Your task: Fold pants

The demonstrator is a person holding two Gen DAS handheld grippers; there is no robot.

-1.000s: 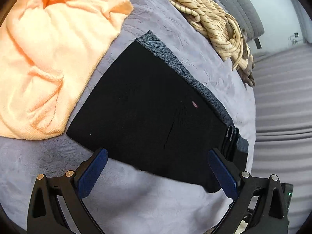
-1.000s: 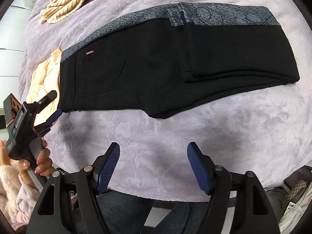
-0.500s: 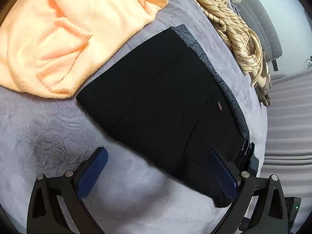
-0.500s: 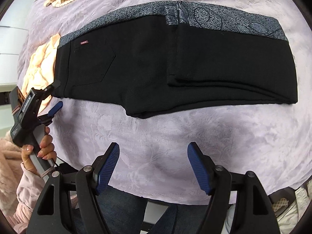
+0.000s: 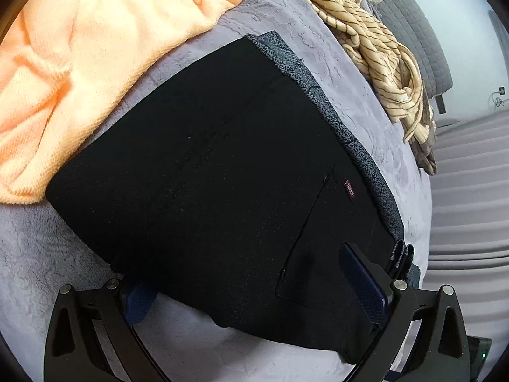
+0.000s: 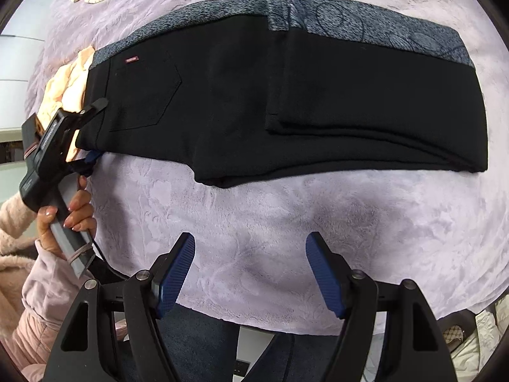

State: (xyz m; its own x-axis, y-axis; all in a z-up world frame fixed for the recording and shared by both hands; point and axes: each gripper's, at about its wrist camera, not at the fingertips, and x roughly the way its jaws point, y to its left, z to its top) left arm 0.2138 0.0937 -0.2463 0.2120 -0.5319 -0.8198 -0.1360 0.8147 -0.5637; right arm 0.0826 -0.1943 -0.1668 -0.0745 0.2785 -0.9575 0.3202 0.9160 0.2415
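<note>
Black pants (image 6: 241, 95) with a grey patterned side band lie flat on the lilac bed cover (image 6: 286, 222), legs folded back over themselves at the right. In the left wrist view the pants (image 5: 206, 175) fill the middle. My left gripper (image 5: 251, 293) is open at the waist end, one blue pad under the edge and one above the cloth; it also shows in the right wrist view (image 6: 92, 133). My right gripper (image 6: 251, 273) is open and empty, above the bare cover in front of the pants, apart from them.
An orange towel (image 5: 79, 63) lies crumpled beside the waist end, touching the pants. A striped beige garment (image 5: 375, 41) lies further back. The bed's edge runs at the right of the left wrist view. The person's legs show below the near edge (image 6: 203, 343).
My left gripper has moved forward onto the waist edge of the pants, its jaws now straddling the cloth. My right gripper has come a little closer to the pants.
</note>
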